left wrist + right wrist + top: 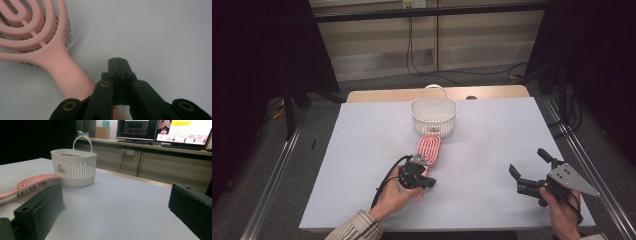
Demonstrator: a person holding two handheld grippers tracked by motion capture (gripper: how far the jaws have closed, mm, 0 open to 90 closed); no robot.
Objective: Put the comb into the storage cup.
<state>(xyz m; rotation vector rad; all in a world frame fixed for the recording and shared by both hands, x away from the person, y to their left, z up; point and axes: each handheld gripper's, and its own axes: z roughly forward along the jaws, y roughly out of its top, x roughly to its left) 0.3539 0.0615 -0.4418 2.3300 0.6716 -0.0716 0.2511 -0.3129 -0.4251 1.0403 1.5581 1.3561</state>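
Hairbrush [430, 148] lies on table [492, 150], just before basket [433, 117]

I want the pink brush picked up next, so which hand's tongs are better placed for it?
Probably the left: the left tongs, shut, sit right beside the pink brush handle. The right tongs, open, are farther off across the table.

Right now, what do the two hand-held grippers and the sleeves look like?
Left hand-held gripper: black linkage jaws with brass-coloured pivot pins, black trailing cable. Right hand-held gripper: black, blocky jaws, grey three-cornered plate on top. Left sleeve: beige plaid cuff.
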